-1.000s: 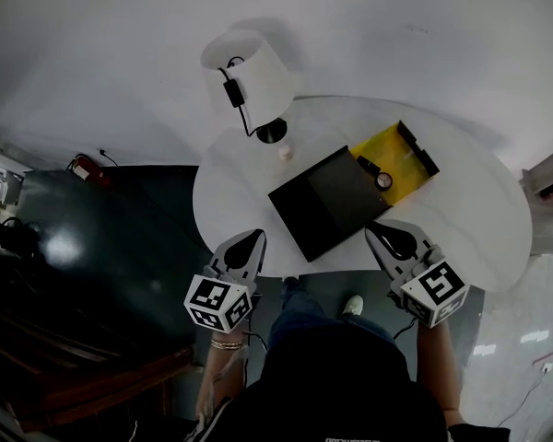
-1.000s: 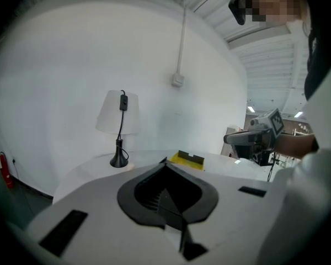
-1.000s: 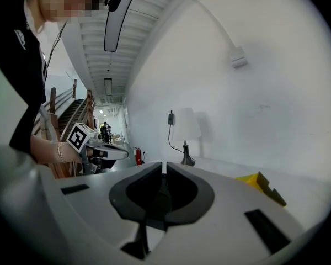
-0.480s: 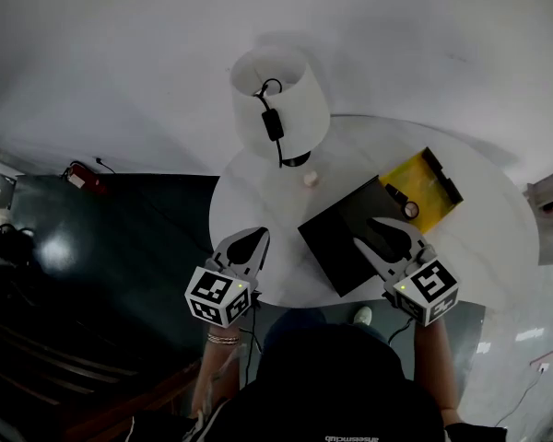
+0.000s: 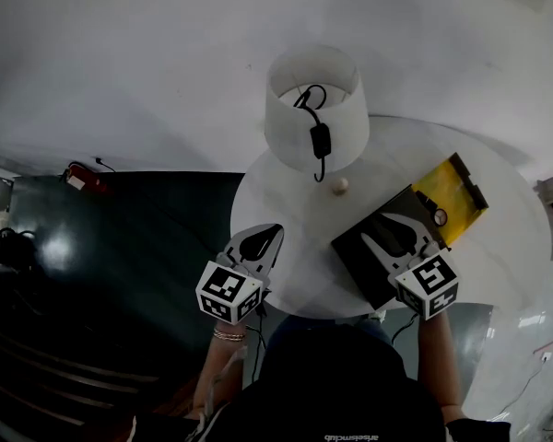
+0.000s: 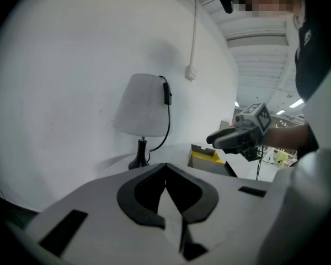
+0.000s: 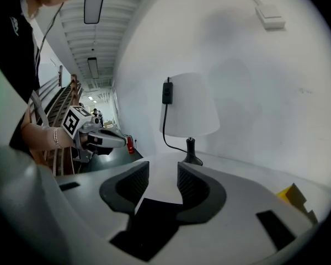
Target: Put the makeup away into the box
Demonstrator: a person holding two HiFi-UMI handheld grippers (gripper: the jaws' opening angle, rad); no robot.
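Observation:
A yellow box [image 5: 453, 196] with a dark rim lies open at the right of the round white table [image 5: 286, 201]. A small round makeup compact [image 5: 440, 216] rests inside it. A flat black square panel [image 5: 361, 251] lies beside the box. My right gripper [image 5: 394, 231] hovers over that panel; its jaws have just been opening and stand open with nothing between them [image 7: 163, 173]. My left gripper [image 5: 269, 236] is over the table's left edge, its jaws shut and empty [image 6: 165, 165]. A small pale ball-like item [image 5: 339, 185] sits by the lamp's foot.
A white table lamp [image 5: 315, 118] with a black cord switch stands at the back of the table, near the white wall. Dark floor lies to the left, with a red object [image 5: 78, 175] by the wall. The lamp [image 6: 143, 112] rises ahead of the left gripper.
Both grippers have moved forward over the table. The right gripper's jaws went from shut to open and now hang over the black panel. The lamp and box appear further right in view.

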